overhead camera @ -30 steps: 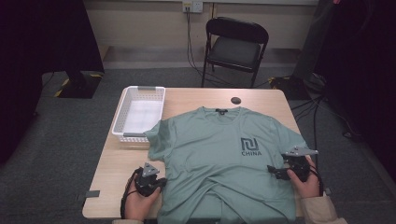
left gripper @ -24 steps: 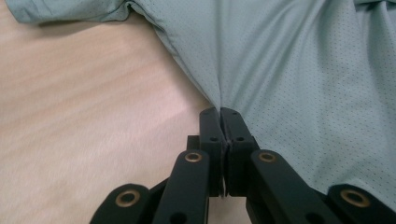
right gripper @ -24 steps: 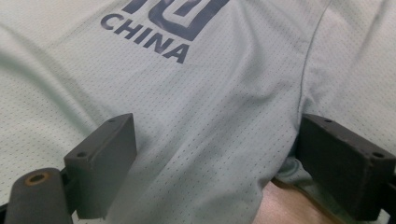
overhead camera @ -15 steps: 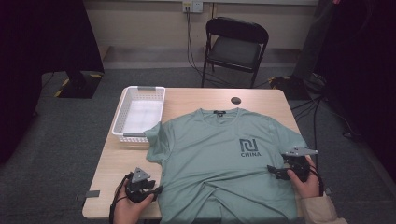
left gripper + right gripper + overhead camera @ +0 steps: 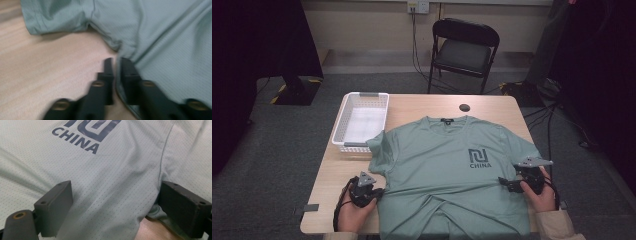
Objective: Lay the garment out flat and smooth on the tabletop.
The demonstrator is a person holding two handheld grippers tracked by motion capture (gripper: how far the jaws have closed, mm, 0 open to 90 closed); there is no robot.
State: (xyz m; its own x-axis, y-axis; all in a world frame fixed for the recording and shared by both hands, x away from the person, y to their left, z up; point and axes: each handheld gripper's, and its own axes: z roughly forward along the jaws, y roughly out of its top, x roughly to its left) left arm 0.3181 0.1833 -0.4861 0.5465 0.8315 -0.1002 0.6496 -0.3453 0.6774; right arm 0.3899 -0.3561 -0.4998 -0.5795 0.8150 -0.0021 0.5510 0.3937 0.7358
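A grey-green T-shirt (image 5: 447, 165) with a dark "CHINA" print lies flat, front up, on the wooden table (image 5: 337, 175). My left gripper (image 5: 380, 191) rests at the shirt's left side edge, below the sleeve. In the left gripper view its jaws (image 5: 116, 62) have just been closing and stand a narrow slit apart. The shirt's edge (image 5: 162, 37) lies against the right jaw, and wood shows in the slit. My right gripper (image 5: 505, 183) is at the shirt's right side. In the right gripper view it (image 5: 117, 205) stands wide open over the fabric (image 5: 112, 170) beside the sleeve seam.
A white plastic basket (image 5: 362, 120) stands at the table's far left, touching the shirt's left sleeve. A small dark round object (image 5: 465, 107) lies near the far edge. A black folding chair (image 5: 464, 50) stands behind the table.
My left gripper drew back a little from the shirt's edge, then came back to it. The right gripper and the shirt have stayed where they were.
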